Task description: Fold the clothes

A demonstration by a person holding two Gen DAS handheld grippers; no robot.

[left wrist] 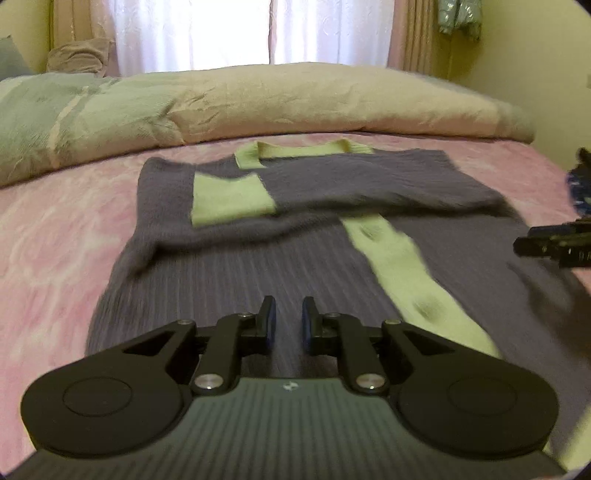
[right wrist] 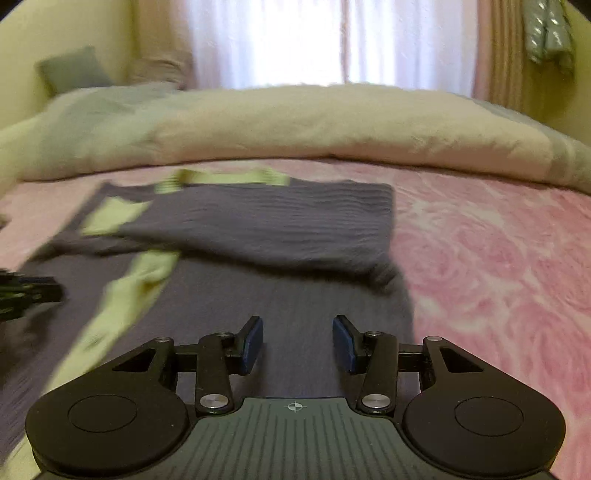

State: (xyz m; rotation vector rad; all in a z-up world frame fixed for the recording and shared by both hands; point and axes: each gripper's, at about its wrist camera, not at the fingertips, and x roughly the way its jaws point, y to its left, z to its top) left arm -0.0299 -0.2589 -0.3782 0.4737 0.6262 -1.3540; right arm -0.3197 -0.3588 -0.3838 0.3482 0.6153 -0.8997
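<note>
A purple cardigan (left wrist: 229, 266) with pale green trim lies flat on the pink bed (left wrist: 55, 240), both sleeves folded across its chest. The left gripper (left wrist: 288, 319) hovers over its hem, jaws slightly parted and empty; the right gripper (right wrist: 297, 338) hovers with jaws spread wide.

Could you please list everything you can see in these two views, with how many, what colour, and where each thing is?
Ribbed knit cardigan: one, purple with light green button band, cuff and collar, laid flat on the bed, both sleeves folded across the chest.
Floral bedsheet: one, pink, covering the bed under the cardigan.
Rolled duvet: one, cream and pale green, along the far side of the bed.
Cushion: one, grey, far left corner.
Sheer curtains: white, at the window behind the bed.
Hanging garment: one, pale green, upper right by the wall.
Left gripper: black, blue pads, narrowly open over the cardigan's hem.
Right gripper: black, blue pads, open wide over the hem's right part.
</note>
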